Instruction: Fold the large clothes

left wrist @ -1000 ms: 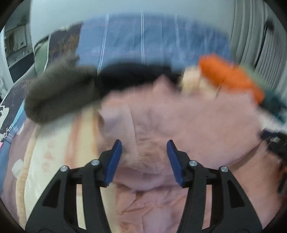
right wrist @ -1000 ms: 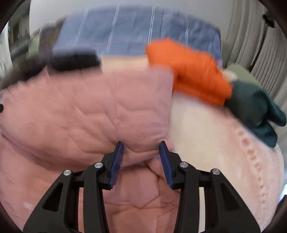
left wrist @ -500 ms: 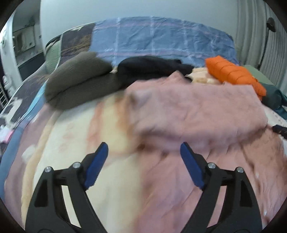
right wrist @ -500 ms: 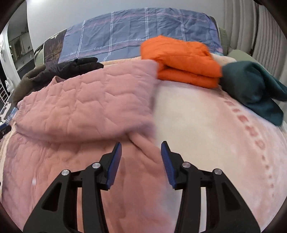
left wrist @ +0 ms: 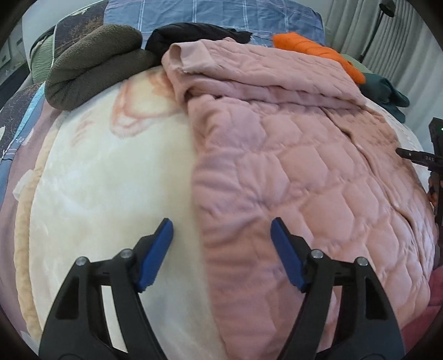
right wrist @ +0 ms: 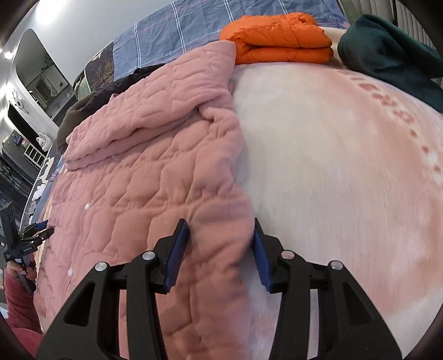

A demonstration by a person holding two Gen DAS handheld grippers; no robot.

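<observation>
A pink quilted garment [left wrist: 299,155] lies spread on the bed, its far end folded back over itself; it also shows in the right wrist view [right wrist: 155,166]. My left gripper [left wrist: 221,249] is open and empty above the garment's left edge, which runs between its fingers. My right gripper [right wrist: 218,249] is open above the garment's right edge, with the cloth lying between its blue pads [right wrist: 177,257] but not pinched. The right gripper's body shows at the right edge of the left wrist view [left wrist: 432,160].
A cream and pink blanket [left wrist: 105,171] covers the bed. At the far end lie an olive-brown fleece [left wrist: 91,63], a black garment [left wrist: 193,33], a folded orange jacket [right wrist: 279,38] and a dark green garment [right wrist: 393,61]. A blue plaid sheet [right wrist: 193,25] is behind.
Both grippers let go of the folded-over pink cloth and drew back toward the near end of the garment. The left gripper opened wider.
</observation>
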